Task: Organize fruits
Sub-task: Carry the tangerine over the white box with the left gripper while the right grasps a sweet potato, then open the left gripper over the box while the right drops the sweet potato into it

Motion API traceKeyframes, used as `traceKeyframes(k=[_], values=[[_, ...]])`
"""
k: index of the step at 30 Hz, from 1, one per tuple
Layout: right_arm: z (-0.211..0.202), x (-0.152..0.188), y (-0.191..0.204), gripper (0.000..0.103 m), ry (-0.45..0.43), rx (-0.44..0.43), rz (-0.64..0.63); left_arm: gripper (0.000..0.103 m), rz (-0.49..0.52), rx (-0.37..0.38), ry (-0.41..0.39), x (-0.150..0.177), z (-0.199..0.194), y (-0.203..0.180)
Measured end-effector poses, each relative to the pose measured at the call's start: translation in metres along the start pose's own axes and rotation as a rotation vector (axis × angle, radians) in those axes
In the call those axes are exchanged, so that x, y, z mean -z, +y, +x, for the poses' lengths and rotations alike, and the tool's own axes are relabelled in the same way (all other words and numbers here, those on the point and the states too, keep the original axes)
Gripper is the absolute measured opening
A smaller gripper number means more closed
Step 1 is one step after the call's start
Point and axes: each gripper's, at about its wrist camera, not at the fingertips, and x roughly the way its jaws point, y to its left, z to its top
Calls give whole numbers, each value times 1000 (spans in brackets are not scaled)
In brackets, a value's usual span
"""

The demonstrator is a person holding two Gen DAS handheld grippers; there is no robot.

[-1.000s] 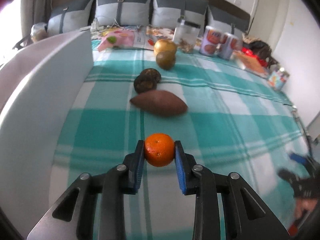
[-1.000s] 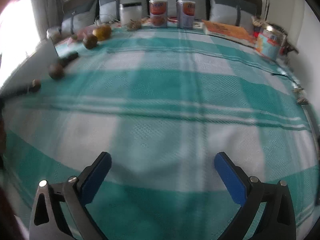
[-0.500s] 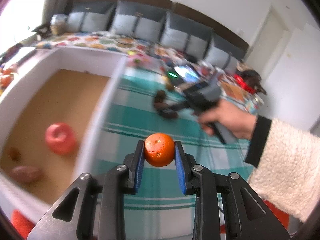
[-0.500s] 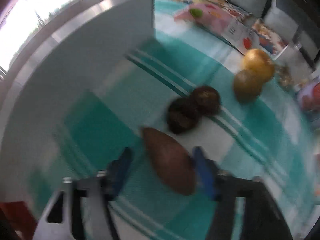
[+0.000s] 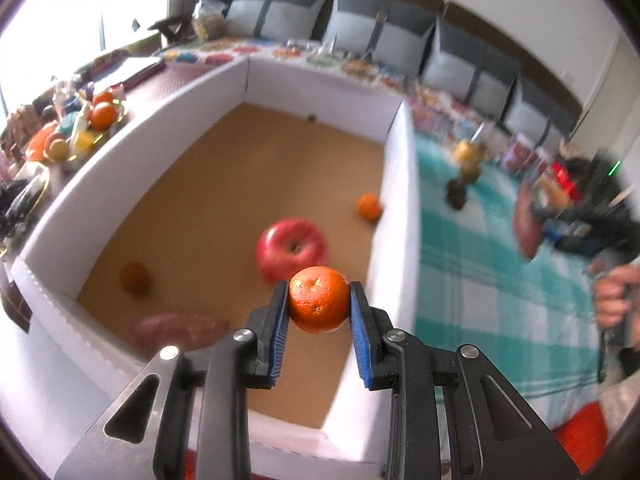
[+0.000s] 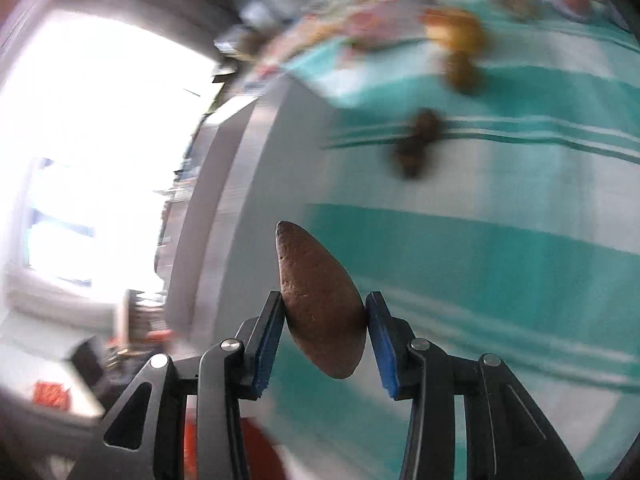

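Small round orange mandarin (image 5: 319, 299) pinched between the blue pads of the left tongs (image 5: 319, 312), held in the air over the near right corner of the big white-walled cardboard box (image 5: 396, 208). Left tongs pointing forward and down into the box, black linkage arms spread low in frame. Long brown sweet potato (image 6: 320, 300) clamped across its middle by the right tongs (image 6: 323, 330), pointed end up and tilted slightly left, lifted clear of the teal-and-white checked bedspread (image 6: 500, 248). Right tongs seen from the left wrist view at far right (image 5: 560, 232), blurred, with the person's right hand (image 5: 612, 296) on the handle below; same sweet potato visible there as a brown smear.

Box contents, on the brown floor: large red apple (image 5: 294, 248) near centre, stem side up; second small orange fruit (image 5: 369, 207) against the right wall; dull orange-brown round fruit (image 5: 135, 278) at left; second reddish sweet potato (image 5: 180, 330) at the near wall. All four apart from one another.

On the bedspread outside the box: two dark brown round fruits (image 6: 416, 144) touching, and beyond them two yellow-brown round fruits (image 6: 460, 52), one behind the other; all blurred. Grey cushions (image 5: 380, 36) along the headboard. Tray of mixed fruit (image 5: 88, 128) on the surface left of the box.

Labels: printed cans (image 5: 524, 152) at the far edge of the bed, text too blurred to read.
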Motion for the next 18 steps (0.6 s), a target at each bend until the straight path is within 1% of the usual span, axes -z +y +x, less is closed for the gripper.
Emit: traceKeyframes(k=[1,4,5,7,9,10,11,12,13,14,15,16,17,18], values=[[6,2,23,42,9,-35,-32,29,8,-15,20,2,7,-1],[34,13,98,42,59,-130,-141,29,24,-56,47,6,17,-4],[43,16,116,42,78,-149,-164,30,22,-74,54,8,18,-4],[75,30,161,42,140,-178,-231,31,3,-84,61,13,17,0],[109,46,191,42,182,-134,-304,32,-23,-84,63,18,12,6],[124,52,199,42,200,-105,-328,33,-31,-86,64,19,9,9],[139,59,205,42,220,-72,-347,38,-40,-90,65,22,6,13],[150,63,208,42,235,-43,-362,45,-47,-95,63,25,3,15],[160,65,208,42,251,-7,-381,50,-56,-103,58,27,-1,18],[171,70,212,43,266,29,-404,58,-69,-115,51,30,-6,21],[181,72,213,43,284,69,-429,61,-76,-121,40,32,-9,22],[185,71,212,44,287,98,-442,62,-79,-122,19,34,-15,21],[185,65,205,47,276,99,-448,65,-76,-125,6,34,-18,19],[177,66,204,51,254,77,-445,67,-71,-127,-10,35,-22,15]])
